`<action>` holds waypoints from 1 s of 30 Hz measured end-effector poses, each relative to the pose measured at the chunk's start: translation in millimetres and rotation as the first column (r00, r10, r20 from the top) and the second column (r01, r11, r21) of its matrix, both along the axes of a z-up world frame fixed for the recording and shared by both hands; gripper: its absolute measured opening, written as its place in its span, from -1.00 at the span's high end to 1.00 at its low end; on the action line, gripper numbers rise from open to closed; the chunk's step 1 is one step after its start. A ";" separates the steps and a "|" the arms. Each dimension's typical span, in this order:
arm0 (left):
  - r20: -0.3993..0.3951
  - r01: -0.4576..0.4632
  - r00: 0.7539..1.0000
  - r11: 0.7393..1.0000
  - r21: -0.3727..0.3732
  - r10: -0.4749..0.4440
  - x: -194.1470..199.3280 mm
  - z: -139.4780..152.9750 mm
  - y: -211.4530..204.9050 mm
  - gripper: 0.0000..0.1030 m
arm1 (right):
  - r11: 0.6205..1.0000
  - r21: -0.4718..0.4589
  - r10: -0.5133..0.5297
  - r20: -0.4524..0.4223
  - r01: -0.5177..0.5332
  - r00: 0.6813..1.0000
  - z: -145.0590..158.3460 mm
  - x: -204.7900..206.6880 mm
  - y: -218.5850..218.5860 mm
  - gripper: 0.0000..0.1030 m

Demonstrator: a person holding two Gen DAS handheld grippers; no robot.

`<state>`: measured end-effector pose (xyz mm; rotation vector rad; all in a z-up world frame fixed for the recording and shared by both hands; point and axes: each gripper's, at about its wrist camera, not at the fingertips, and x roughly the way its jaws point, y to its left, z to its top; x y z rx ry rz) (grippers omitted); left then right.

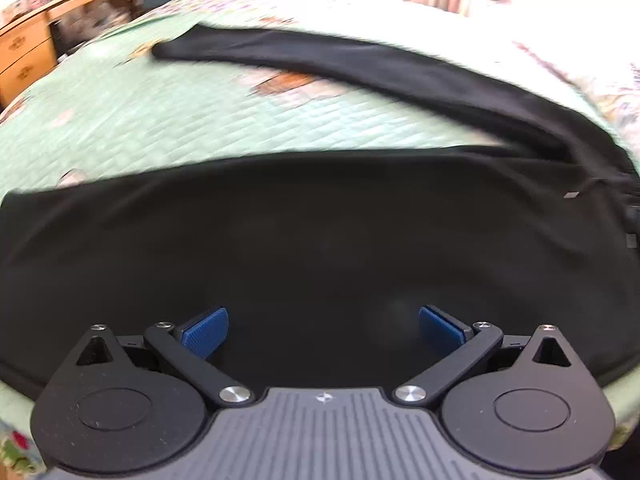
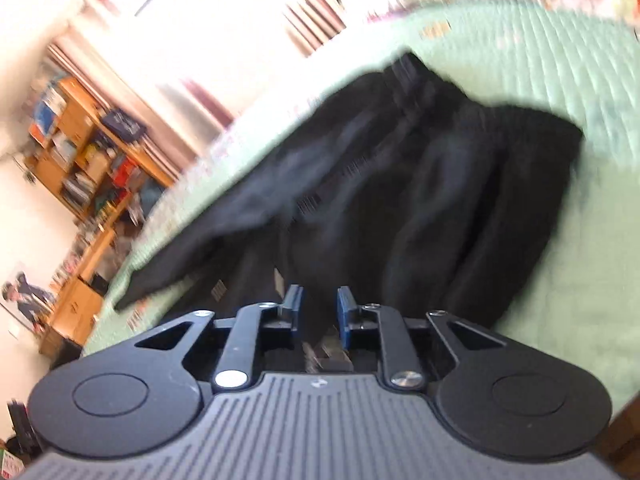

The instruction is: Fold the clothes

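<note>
Strong daylight pours in from the far side of the room in both views, burning the curtains [image 2: 224, 60] and the wall to blank white. Motion blur smears the green quilt [image 1: 200, 112] and the shelves [image 2: 92, 160], most heavily in the right wrist view, while the near tongs stay sharp. The black garment [image 1: 320, 240] reads as a nearly featureless dark mass, and the fisheye lens bows the bed's edge into a curve.
</note>
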<state>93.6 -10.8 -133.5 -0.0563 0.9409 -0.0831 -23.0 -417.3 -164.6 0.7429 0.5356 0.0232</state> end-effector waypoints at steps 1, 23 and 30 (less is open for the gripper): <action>0.006 0.035 0.999 0.999 0.003 -0.035 1.1 3.3 -11.4 -0.97 | 1.000 -0.001 -0.001 0.003 0.001 1.000 -0.9 7.3 -2.8 0.46; -0.072 0.196 0.979 0.980 0.035 -0.193 13.2 -20.5 -61.4 -0.99 | 0.969 -0.154 -0.215 -0.131 0.195 0.968 -1.0 7.7 -63.8 0.33; -0.075 0.187 0.980 0.981 0.048 -0.183 9.7 -21.2 -63.4 -0.99 | 0.867 -0.497 -0.071 -0.115 0.004 0.991 31.8 17.9 25.4 0.07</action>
